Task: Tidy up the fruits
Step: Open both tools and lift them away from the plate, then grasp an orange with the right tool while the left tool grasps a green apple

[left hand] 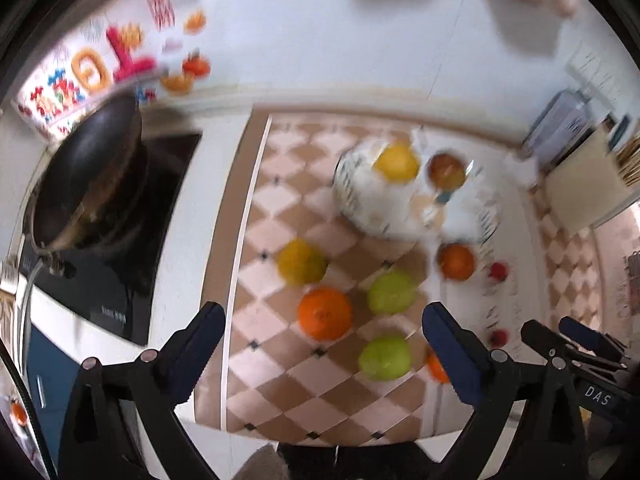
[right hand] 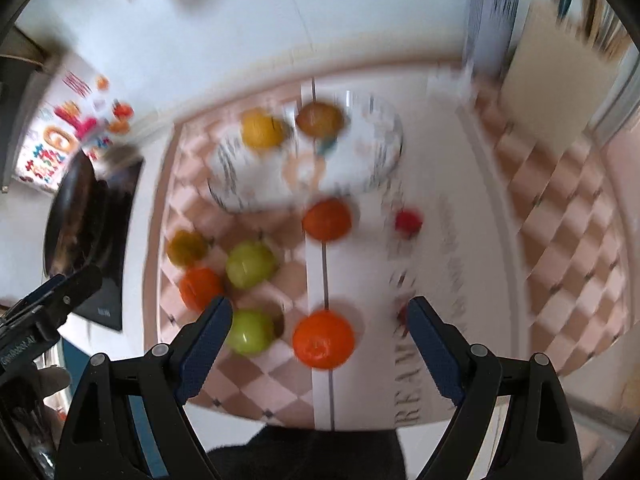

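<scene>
Checkered cloth holds fruit; both tongs gape; only right view shows lettering.

Bright, even daylight is flooding both views, washing the far white wall almost featureless. Motion blur is smearing everything beyond the jaws: the round orange fruit and the patterned white bowl are losing their edges, and soft shadows are pooling just beside the fruit. Fisheye distortion is bending the checkered tabletop towards the dark vignetted corners.
</scene>
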The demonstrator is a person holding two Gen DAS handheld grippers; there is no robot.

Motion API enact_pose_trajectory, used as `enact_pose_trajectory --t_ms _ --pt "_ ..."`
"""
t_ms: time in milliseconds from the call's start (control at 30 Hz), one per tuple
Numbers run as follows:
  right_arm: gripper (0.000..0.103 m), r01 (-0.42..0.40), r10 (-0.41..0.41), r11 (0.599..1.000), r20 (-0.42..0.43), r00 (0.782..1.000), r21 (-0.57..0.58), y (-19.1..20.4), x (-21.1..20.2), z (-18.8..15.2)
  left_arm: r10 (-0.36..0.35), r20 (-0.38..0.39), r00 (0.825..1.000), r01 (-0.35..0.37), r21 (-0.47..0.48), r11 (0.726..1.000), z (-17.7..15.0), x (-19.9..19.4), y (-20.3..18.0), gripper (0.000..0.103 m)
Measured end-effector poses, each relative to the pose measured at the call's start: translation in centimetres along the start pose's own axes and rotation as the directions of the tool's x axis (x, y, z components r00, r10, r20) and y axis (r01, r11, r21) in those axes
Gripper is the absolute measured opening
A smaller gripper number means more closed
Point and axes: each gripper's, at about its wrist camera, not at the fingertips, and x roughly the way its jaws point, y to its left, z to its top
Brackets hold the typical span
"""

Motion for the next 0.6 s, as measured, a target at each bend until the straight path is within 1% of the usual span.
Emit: enact_pose_trajectory --t_ms 100,200,267,333,467,533,600 --pt "0.091 -0.017 0.020 1.000 -0.121 0.992 0.026 -1.0 5.4 -1.3 0.012 -0.098 0.995 -0.013 -0.012 1.000 -1.2 3.4 0.4 0.101" --pt "0.091 -0.020 0.025 0.999 -0.188 0.982 0.030 -1.1 9.4 -2.4 -0.001 -0.178 0.984 -0.005 -0.034 0.999 -2.3 5.9 0.7 0.101" --pt "0.090 -0.021 0.026 0.999 -0.205 0.978 0.026 -0.9 11.1 -3.0 -0.023 -0.226 0.974 0.012 -0.052 0.999 -2.9 7.1 0.6 0.101" --pt "0.080 -0.022 0.024 1.000 -0.223 0.974 0.011 -0.6 12.7 -3.3 -0.034 -0.252 0.967 0.020 -0.058 0.998 -3.4 8.0 0.4 0.101" --pt "0.068 0.024 -0.037 0.998 -0.226 0.973 -0.058 0.1 13.9 -3.8 -0.060 -0.282 0.957 0.046 -0.057 0.997 -3.6 8.9 -0.5 0.101" --pt "0.068 0.016 -0.030 0.998 -0.228 0.973 -0.063 -0.2 13.9 -4.0 -0.080 -0.291 0.953 0.063 -0.066 0.996 -3.5 9.2 -0.9 0.101" --pt "0.068 0.032 -0.046 0.997 -0.235 0.971 -0.063 -0.9 13.6 -4.5 -0.074 -0.290 0.954 0.059 -0.060 0.996 -3.5 9.5 -1.5 0.101"
